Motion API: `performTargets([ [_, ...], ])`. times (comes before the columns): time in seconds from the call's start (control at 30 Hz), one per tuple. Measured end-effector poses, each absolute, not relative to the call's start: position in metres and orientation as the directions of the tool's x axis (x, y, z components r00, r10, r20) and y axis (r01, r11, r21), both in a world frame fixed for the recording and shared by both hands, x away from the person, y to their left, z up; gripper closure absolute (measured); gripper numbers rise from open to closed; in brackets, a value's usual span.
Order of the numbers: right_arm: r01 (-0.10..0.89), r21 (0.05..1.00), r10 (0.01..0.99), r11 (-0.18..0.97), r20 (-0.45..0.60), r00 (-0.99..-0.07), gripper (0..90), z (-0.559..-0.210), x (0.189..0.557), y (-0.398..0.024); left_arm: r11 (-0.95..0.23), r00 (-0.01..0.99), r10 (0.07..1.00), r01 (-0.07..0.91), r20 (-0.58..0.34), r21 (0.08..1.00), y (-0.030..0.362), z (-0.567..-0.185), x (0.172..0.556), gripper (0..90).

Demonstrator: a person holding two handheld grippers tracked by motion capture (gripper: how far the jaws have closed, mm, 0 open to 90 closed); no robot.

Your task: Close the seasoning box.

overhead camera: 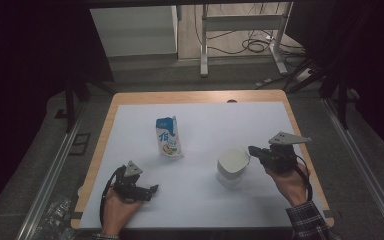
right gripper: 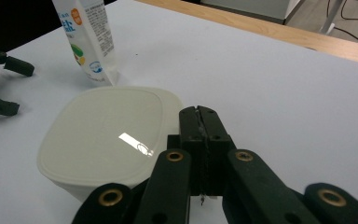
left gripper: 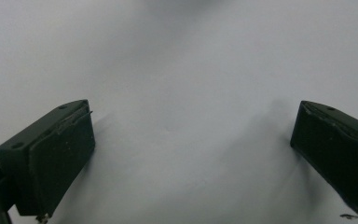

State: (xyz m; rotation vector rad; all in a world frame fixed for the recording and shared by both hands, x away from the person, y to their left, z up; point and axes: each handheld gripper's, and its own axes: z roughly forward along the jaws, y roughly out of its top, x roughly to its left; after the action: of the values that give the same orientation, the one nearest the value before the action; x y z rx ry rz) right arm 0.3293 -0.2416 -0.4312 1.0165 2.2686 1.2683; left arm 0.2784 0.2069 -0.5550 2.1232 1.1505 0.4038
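**Item 1. White lidded tub** (overhead camera: 233, 165). It was recorded on the white table cover (overhead camera: 200, 125), toward the person's right of the centre. Its lid (right gripper: 105, 133) appeared seated or nearly so, though in the high view the edge nearest the right gripper looked slightly raised; whether it was fully off its seat could not be told.

**Item 2. Right gripper** (overhead camera: 252, 150). It was found touching the tub's rim on the side away from the pouch, with the jaws brought tight together. In the right gripper view the jaws met at the lid's edge (right gripper: 200, 112). Whether a lip of the lid was pinched between them was not visible.

**Item 3. Left gripper** (overhead camera: 152, 189). It was noted well apart from the tub, on the pouch's side and nearer the person, resting low over the cover with its jaws spread wide and nothing between them (left gripper: 186, 140).

**Item 4. Blue-and-white pouch** (overhead camera: 169, 137). It stood upright, beyond and to the left of the tub, apart from it.

**Risks judged.** If only a thin lip was caught, the lid could be lost from the pinch on lifting. Since the tub was not steadied by the left gripper, the whole tub might be dragged or tipped instead of the lid coming free. A sudden release could send the tub sliding toward the pouch.
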Motion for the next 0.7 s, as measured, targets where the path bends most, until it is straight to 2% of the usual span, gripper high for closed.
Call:
performTargets([
  [0.7, 0.397, 0.838, 0.707, 0.374, 0.02, -0.707, 89.2, -0.432, 0.334, -0.228, -0.375, 0.558, 0.828, 0.615, -0.048, 0.694, 0.207, -0.555, 0.278, 0.0],
])
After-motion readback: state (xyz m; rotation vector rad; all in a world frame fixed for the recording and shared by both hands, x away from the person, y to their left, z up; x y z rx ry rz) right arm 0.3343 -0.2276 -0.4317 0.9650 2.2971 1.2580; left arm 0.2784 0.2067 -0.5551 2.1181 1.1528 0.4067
